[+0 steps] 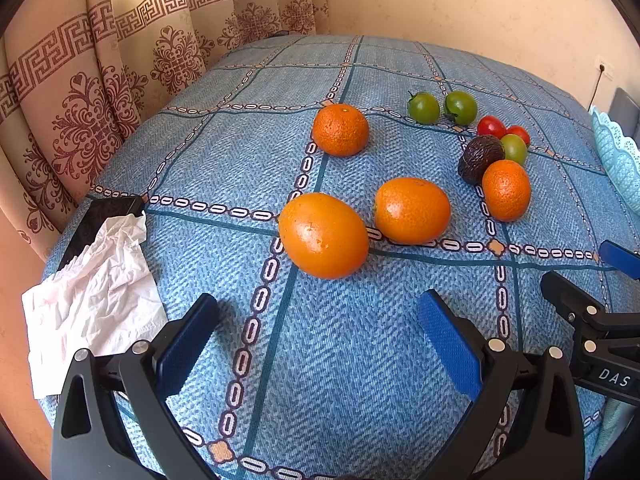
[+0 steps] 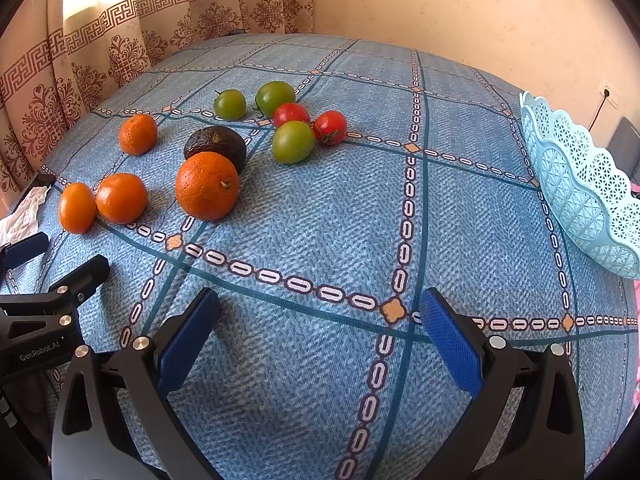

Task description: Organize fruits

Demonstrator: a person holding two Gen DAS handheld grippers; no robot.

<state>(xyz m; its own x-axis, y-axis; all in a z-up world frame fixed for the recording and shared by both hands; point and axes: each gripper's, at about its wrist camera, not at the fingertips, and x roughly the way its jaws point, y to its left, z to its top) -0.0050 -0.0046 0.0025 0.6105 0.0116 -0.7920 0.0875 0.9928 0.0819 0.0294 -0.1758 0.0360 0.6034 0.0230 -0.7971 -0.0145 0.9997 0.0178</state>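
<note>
Nearest left gripper (image 1: 318, 336), oval orange (image 1: 323, 235) lies lengthwise left-right, untouched.

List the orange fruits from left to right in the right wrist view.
Small smooth orange → smooth orange beside it → far mandarin → big rough orange, in front of the dark avocado.

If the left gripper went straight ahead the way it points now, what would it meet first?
Most likely the nearest smooth orange, which lies just ahead of the open left gripper, roughly centred between its fingers. Only bare tablecloth shows in between. A second smooth orange sits slightly right and farther; depth is uncertain.
</note>
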